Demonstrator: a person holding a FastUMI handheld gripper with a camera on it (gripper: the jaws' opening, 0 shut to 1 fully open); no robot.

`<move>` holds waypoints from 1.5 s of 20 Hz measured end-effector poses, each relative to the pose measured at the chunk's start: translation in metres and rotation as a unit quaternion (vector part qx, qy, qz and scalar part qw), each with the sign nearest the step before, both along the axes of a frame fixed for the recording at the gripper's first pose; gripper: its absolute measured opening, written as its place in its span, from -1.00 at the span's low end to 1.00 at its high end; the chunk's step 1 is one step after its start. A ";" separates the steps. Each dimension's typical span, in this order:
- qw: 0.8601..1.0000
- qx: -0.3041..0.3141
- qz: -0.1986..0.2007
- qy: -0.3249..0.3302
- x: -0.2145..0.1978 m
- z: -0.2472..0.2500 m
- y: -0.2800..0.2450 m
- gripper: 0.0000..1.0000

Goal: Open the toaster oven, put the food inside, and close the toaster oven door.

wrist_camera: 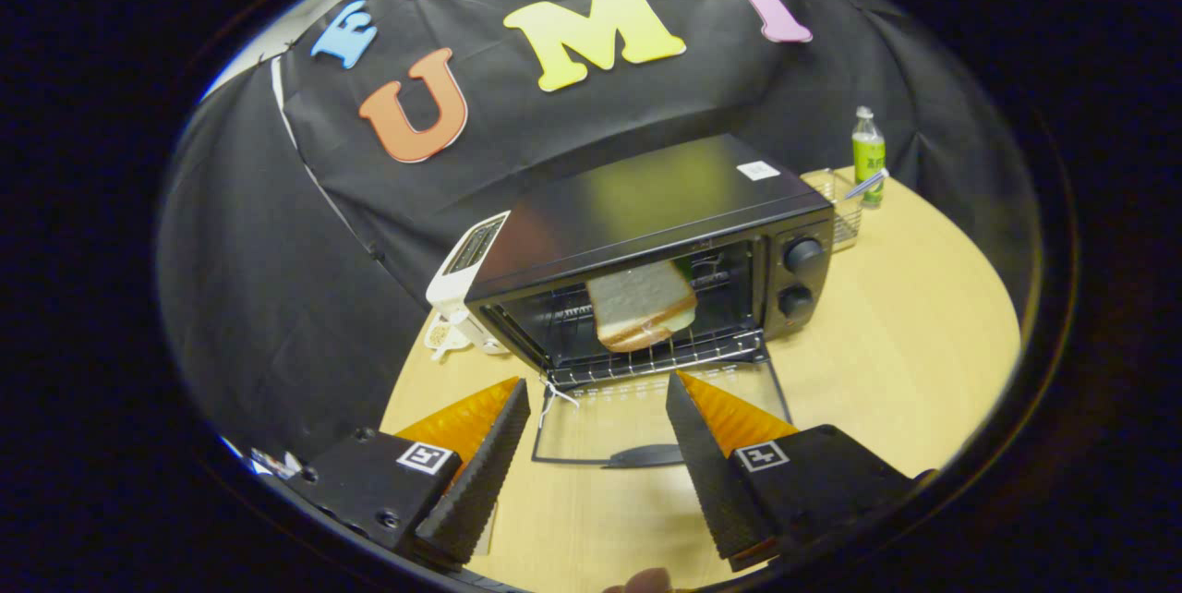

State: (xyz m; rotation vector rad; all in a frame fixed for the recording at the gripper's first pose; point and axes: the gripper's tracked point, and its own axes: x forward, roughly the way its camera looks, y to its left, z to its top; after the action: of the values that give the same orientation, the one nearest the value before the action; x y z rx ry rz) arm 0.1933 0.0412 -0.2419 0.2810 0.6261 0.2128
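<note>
A black toaster oven (646, 205) stands on the wooden table (905, 362) with its glass door (660, 422) folded down flat toward me. A sandwich of white bread (642, 305) lies on the wire rack (660, 360) inside the oven. My gripper (598, 394) is open, its two black fingers (480, 473) spread wide above the lowered door, with nothing between them. The door's dark handle (646, 456) lies between the fingers, below them. The sandwich is beyond the fingertips.
A white toaster (462, 274) stands against the oven's left side. Right of the oven are a clear container (842, 205) and a green bottle (868, 154). Two knobs (802, 253) sit on the oven's right front. Part of a hand (642, 582) shows below the fingers.
</note>
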 end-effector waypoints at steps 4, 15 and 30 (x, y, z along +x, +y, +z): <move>0.998 -0.053 -0.002 -0.016 -0.042 -0.010 -0.008 0.99; 0.993 -0.105 -0.002 0.051 -0.055 -0.141 -0.002 1.00; 0.987 -0.138 -0.032 0.081 -0.022 -0.171 -0.002 1.00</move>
State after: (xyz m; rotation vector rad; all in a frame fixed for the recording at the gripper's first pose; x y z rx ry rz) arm 0.1709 0.0391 -0.4127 0.0497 0.7966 0.0398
